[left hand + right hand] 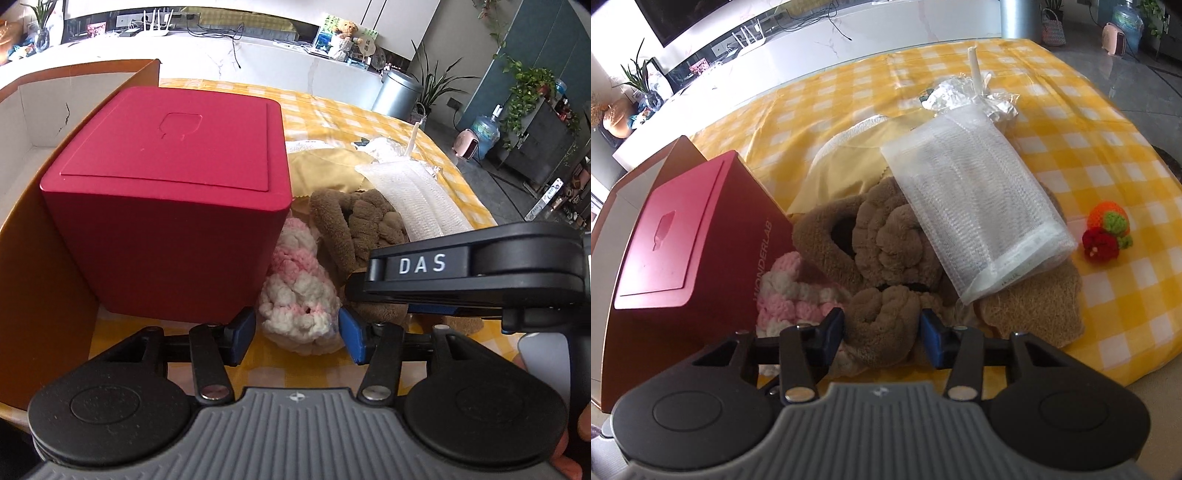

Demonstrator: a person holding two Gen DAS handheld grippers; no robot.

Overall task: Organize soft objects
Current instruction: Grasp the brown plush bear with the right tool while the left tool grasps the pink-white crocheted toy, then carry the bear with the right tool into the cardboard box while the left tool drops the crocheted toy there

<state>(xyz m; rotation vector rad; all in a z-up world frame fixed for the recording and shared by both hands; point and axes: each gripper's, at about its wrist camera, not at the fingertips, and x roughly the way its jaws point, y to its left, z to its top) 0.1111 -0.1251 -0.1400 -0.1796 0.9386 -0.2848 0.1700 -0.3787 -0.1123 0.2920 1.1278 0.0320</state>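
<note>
A pink and white crocheted piece (295, 306) lies on the yellow checked tablecloth (332, 110), right beside a red box (166, 192). My left gripper (298, 335) is open, its blue pads flanking the crocheted piece without squeezing it. A brown plush piece (886, 240) is heaped to the right of it. My right gripper (882, 328) is shut on a lobe of the brown plush that fills the gap between its pads. In the left wrist view the right gripper (369, 295) reaches in from the right over the plush.
An open orange cardboard box (44, 277) stands left of the red box (683, 240). A white mesh bag (975, 214), yellow cloth (846, 170), loofah pad (1034, 310) and crumpled plastic wrap (960, 96) lie in the pile. Two crocheted strawberries (1104, 229) sit at the right.
</note>
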